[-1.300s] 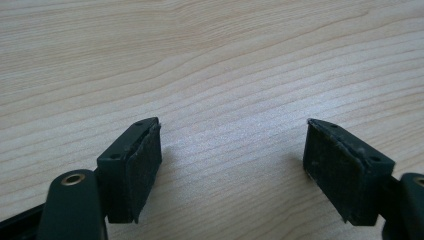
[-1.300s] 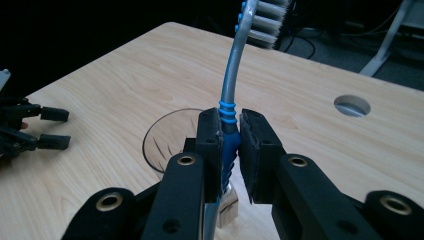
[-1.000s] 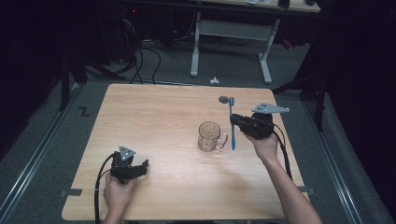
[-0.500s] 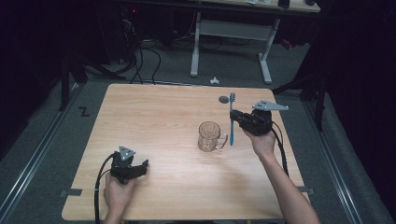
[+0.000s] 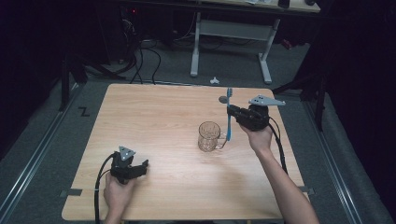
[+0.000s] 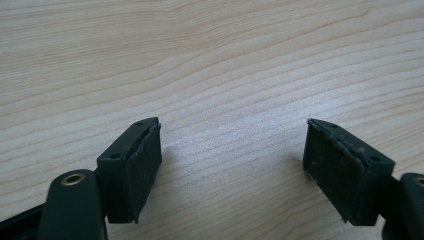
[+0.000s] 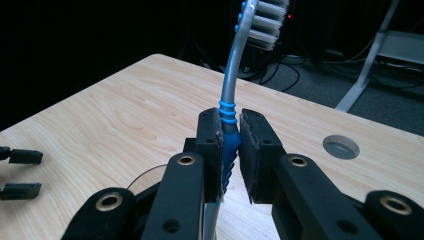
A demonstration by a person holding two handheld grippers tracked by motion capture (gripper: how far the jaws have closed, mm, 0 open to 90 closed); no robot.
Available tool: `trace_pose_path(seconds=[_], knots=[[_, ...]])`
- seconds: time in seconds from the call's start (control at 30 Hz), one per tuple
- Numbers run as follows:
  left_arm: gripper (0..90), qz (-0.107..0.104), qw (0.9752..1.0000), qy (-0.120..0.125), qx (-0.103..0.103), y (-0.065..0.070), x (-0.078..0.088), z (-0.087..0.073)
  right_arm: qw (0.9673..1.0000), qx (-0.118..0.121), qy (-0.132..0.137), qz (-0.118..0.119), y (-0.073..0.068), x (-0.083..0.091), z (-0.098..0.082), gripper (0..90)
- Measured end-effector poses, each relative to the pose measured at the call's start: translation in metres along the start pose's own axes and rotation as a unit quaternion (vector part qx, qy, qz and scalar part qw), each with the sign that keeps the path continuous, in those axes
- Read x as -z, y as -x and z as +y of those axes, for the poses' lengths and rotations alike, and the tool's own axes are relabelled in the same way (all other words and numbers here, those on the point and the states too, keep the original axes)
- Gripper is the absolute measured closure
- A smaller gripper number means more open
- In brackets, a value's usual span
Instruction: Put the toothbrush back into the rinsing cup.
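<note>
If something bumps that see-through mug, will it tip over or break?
The mug looks like clear glass, so it would probably crack if knocked off the table. It stands upright on a wide base, so a light bump likely slides it rather than tips it. Its handle faces the toothbrush, which might catch it.

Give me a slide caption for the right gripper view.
Right gripper clamps a blue toothbrush upright, bristles up, above the wooden table.

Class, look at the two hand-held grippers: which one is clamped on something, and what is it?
The right hand-held gripper, shut on the blue toothbrush beside the glass mug; the left one stands open over bare table.
</note>
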State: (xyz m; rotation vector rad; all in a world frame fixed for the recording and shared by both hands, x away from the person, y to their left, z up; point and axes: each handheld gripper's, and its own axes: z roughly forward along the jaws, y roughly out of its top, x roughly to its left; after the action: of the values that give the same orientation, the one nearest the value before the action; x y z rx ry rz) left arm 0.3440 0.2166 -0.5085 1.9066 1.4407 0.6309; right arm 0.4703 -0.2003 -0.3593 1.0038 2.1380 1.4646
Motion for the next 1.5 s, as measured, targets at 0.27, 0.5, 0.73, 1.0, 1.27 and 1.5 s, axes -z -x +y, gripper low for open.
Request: trace_pose_path(seconds=[0.27, 0.5, 0.73, 1.0, 1.27, 1.5], knots=[[23.8, 0.0, 1.0, 0.0, 0.0, 0.0, 0.0, 0.0, 0.9999, 0.0, 0.003, -0.01, 0.0, -0.009, 0.002, 79.5], [23.8, 0.0, 1.0, 0.0, 0.0, 0.0, 0.0, 0.0, 0.9998, 0.001, 0.003, -0.018, 0.001, -0.017, 0.001, 79.6], [23.8, 0.0, 1.0, 0.0, 0.0, 0.0, 0.0, 0.0, 0.9996, 0.008, 0.0, -0.028, 0.001, -0.023, -0.001, 79.5], [23.8, 0.0, 1.0, 0.0, 0.0, 0.0, 0.0, 0.0, 0.9996, 0.01, -0.005, -0.026, -0.001, -0.026, -0.004, 79.5], [23.8, 0.0, 1.0, 0.0, 0.0, 0.0, 0.0, 0.0, 0.9997, 0.009, -0.01, -0.022, 0.0, -0.023, -0.006, 79.4], [23.8, 0.0, 1.0, 0.0, 0.0, 0.0, 0.0, 0.0, 0.9997, 0.012, -0.013, -0.017, -0.002, -0.016, -0.008, 79.3]])
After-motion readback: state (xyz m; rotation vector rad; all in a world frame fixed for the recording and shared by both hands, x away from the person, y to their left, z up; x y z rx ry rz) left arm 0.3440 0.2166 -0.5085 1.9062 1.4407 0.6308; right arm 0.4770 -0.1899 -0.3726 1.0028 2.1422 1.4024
